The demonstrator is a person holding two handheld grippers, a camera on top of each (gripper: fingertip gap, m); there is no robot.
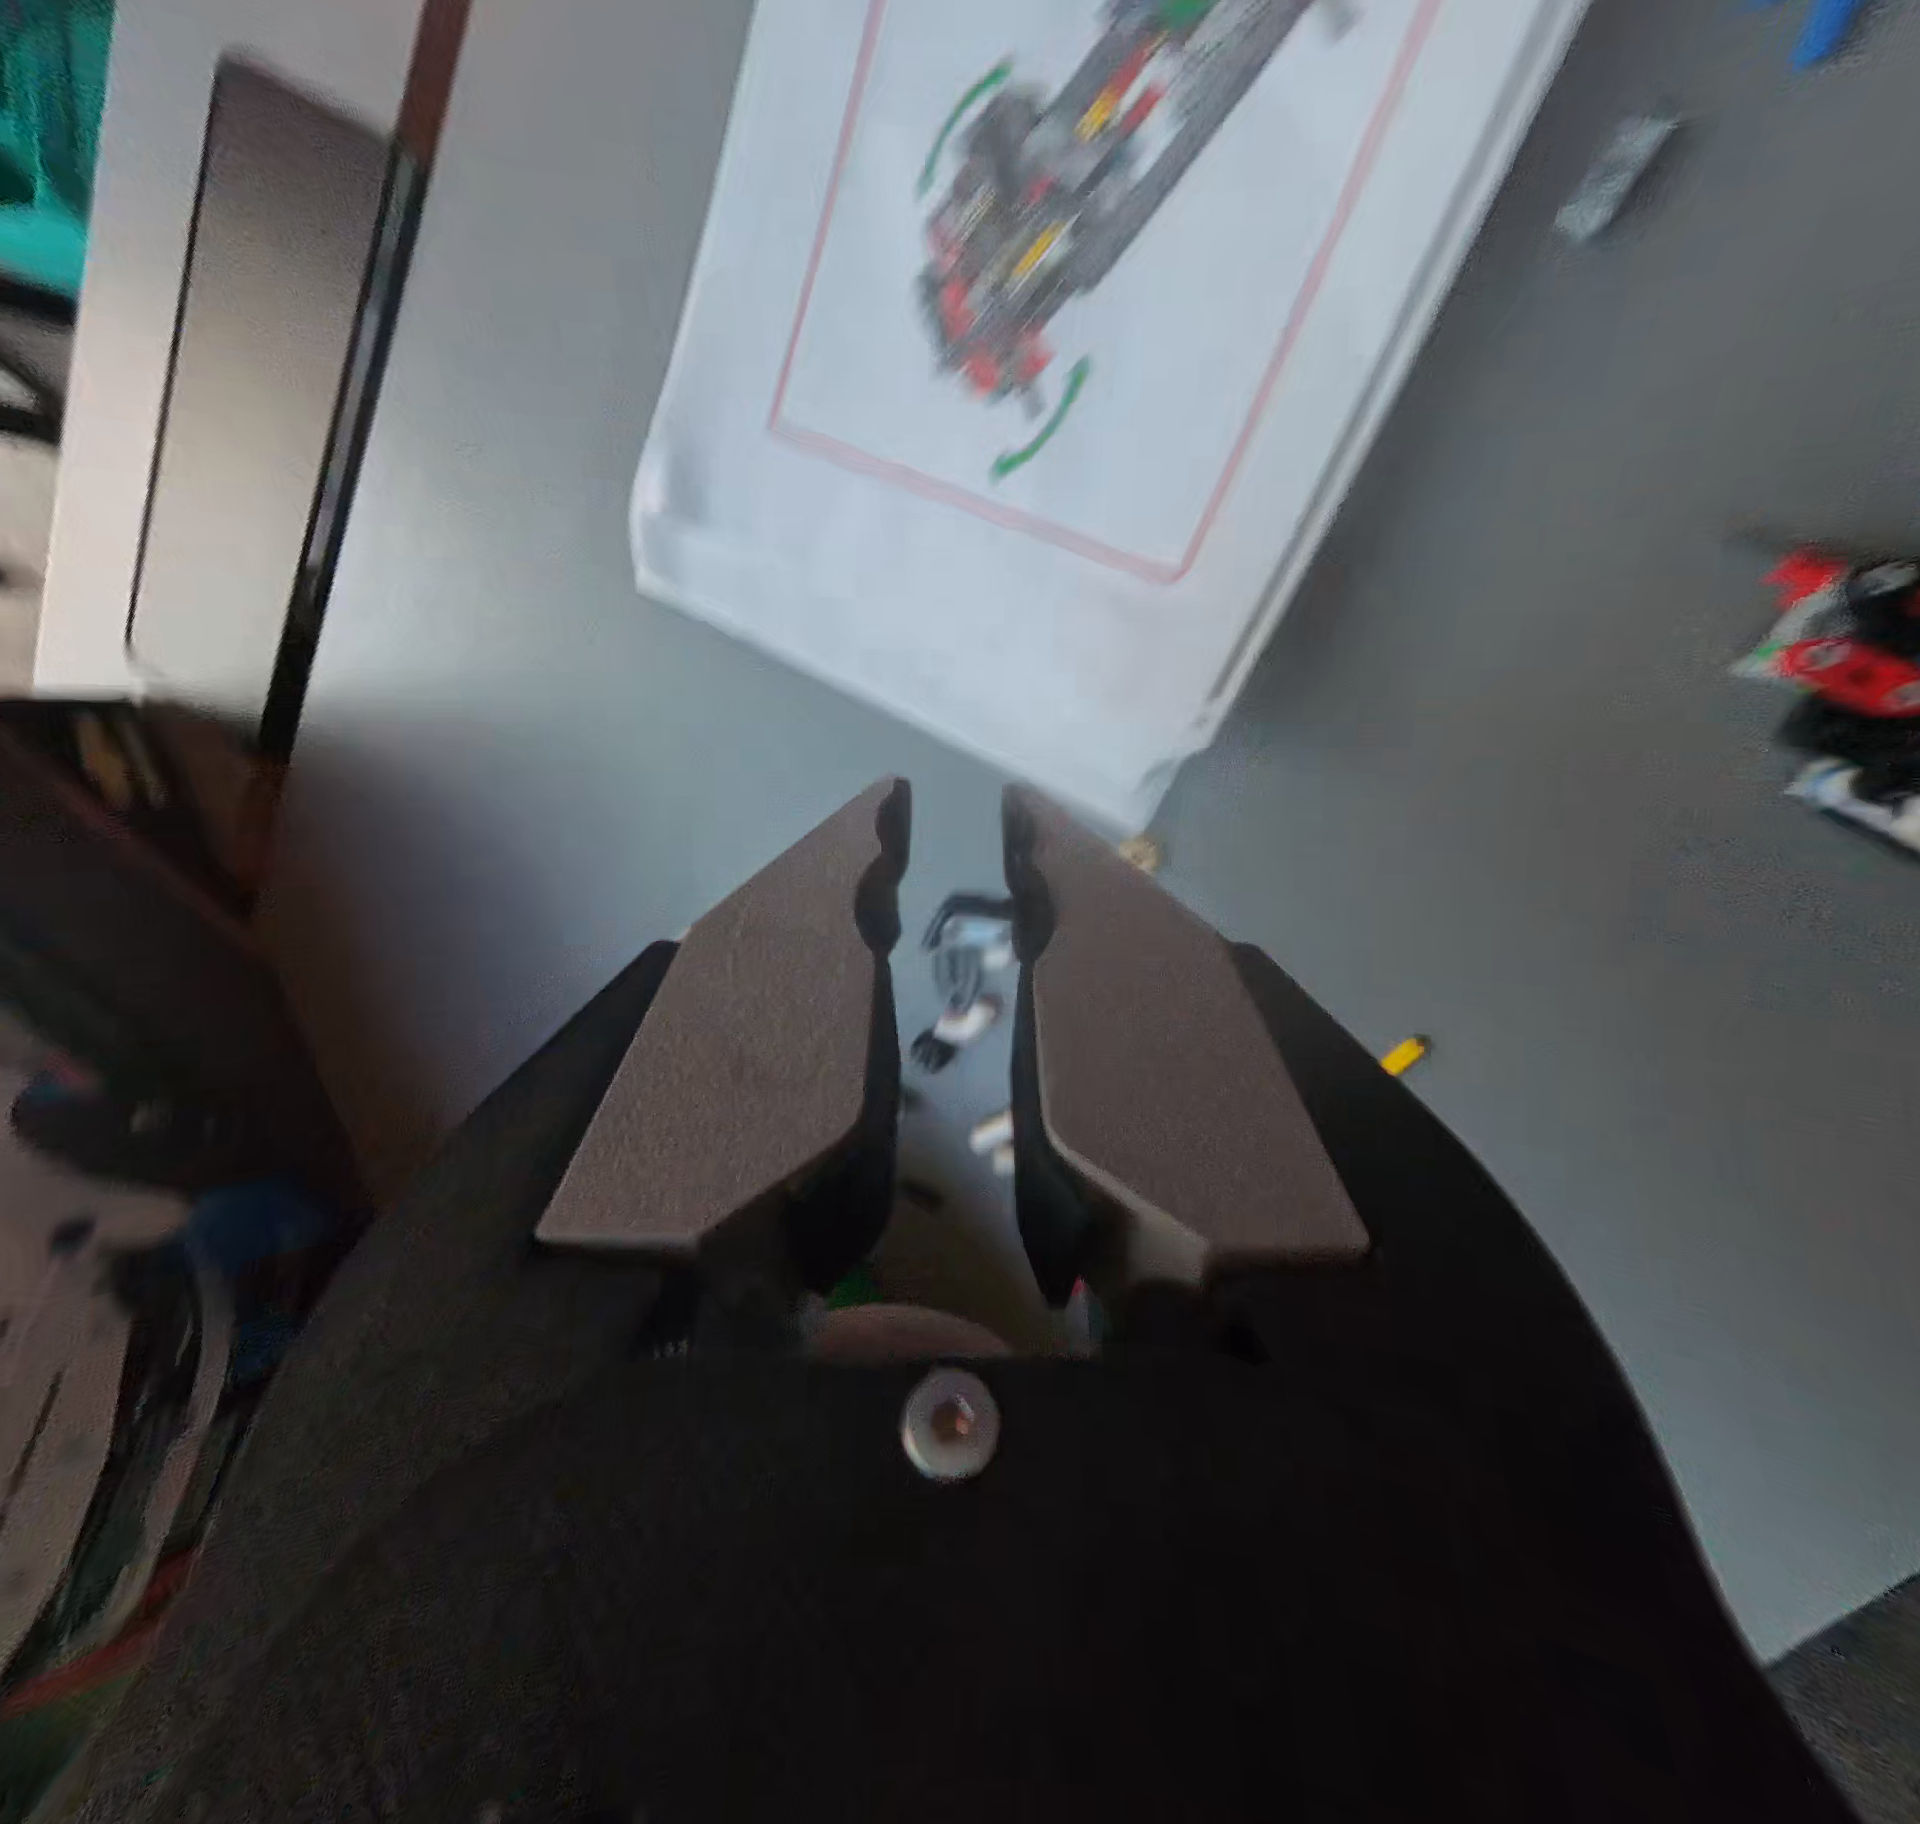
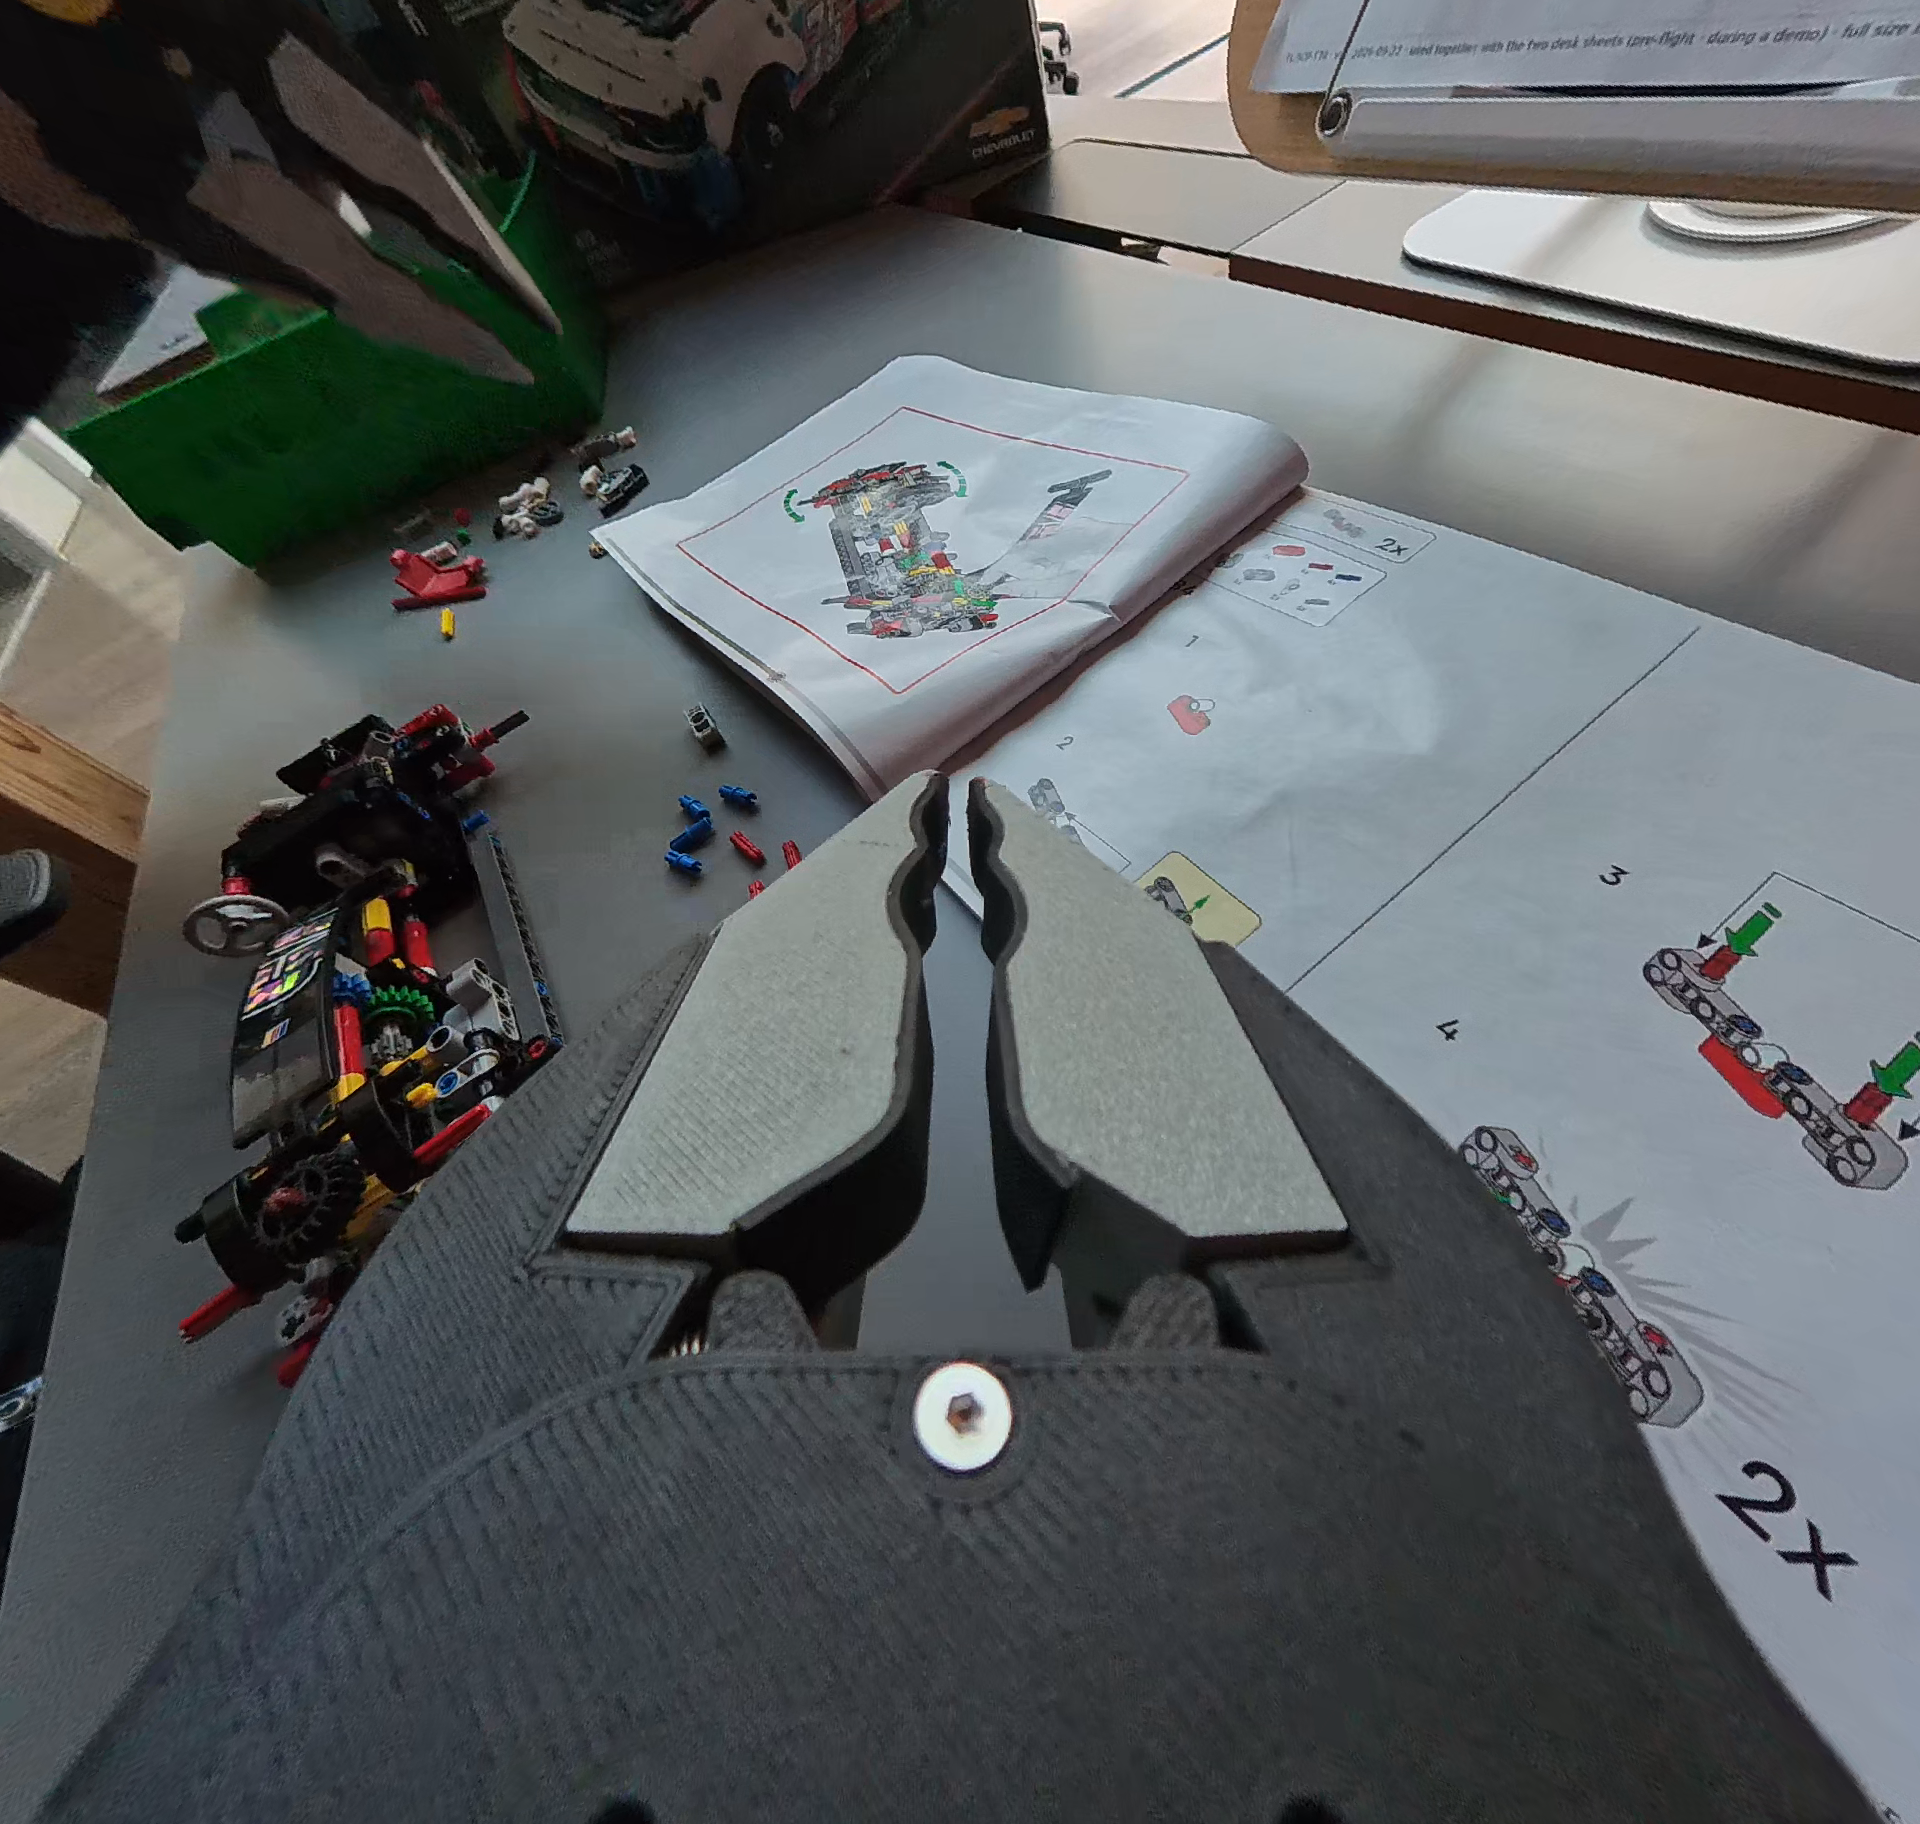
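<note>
My left gripper is open, and nothing sits between its pads. Through the gap I see small white and black pieces lying on the grey table below. It hovers near the corner of an open instruction booklet. The right wrist view shows it high at the upper left, above a green box. My right gripper is shut, and nothing shows between its pads. It hangs over the edge of a large printed instruction sheet, next to the booklet.
A partly built toy car chassis lies at the left and also shows in the left wrist view. Blue and red pins, a grey connector, a red part and a yellow pin are scattered about. A product box and a monitor stand stand behind. There is about 35 centimetres between the tips of the two grippers.
</note>
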